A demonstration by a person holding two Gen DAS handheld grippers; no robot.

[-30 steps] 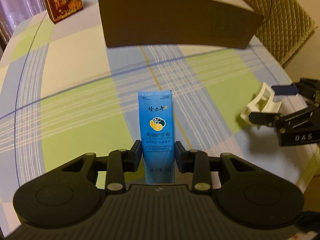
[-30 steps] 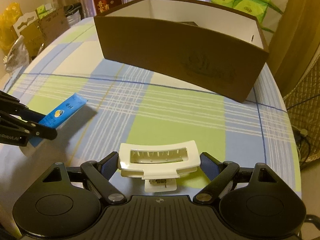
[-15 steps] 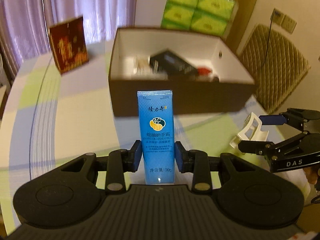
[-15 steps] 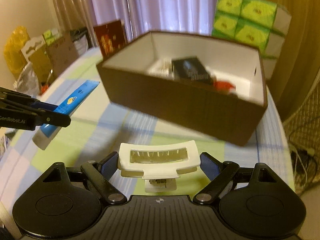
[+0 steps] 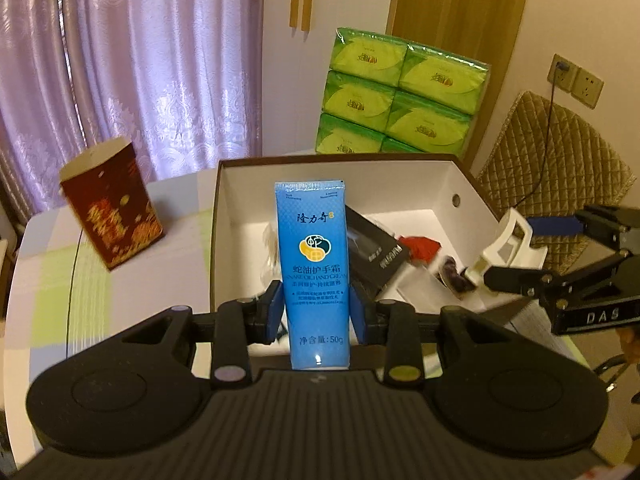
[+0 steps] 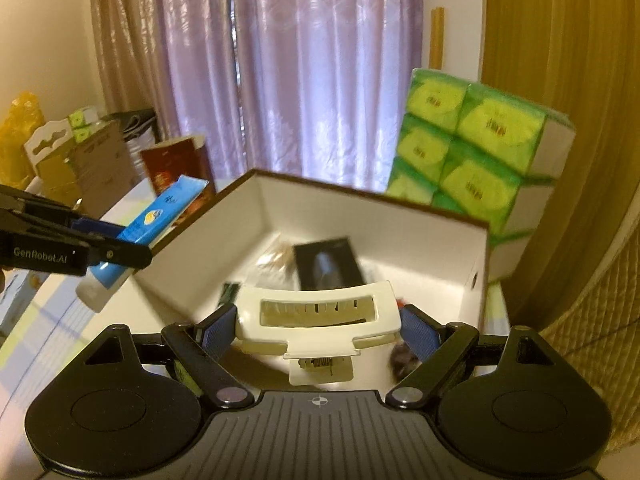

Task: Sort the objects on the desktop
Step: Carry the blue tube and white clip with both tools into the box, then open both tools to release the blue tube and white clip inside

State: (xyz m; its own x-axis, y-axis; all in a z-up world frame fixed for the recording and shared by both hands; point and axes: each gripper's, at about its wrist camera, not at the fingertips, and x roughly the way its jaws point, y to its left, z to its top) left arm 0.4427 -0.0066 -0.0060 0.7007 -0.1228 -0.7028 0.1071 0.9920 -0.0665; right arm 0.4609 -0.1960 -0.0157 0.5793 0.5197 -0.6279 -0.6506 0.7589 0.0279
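My left gripper (image 5: 316, 308) is shut on a blue hand cream tube (image 5: 314, 264), held upright in the air just in front of the brown box (image 5: 218, 248). The same tube (image 6: 160, 220) shows at the left of the right wrist view, near the box's left wall. My right gripper (image 6: 320, 326) is shut on a white hair clip (image 6: 318, 314) above the box's near edge; from the left wrist view the clip (image 5: 508, 248) hangs over the box's right side. Inside the white-lined box (image 6: 400, 232) lie a black carton (image 6: 326, 264), a red item (image 5: 420, 246) and other small things.
A dark red gift box (image 5: 112, 208) stands on the checked tablecloth left of the box. A stack of green tissue packs (image 5: 400, 92) rises behind it. A quilted chair (image 5: 556, 184) is at the right. Cardboard boxes and bags (image 6: 60, 156) sit at the far left.
Both grippers have risen and moved forward to the box with their objects. One second ago they were low over the table; now they look down into the open box.
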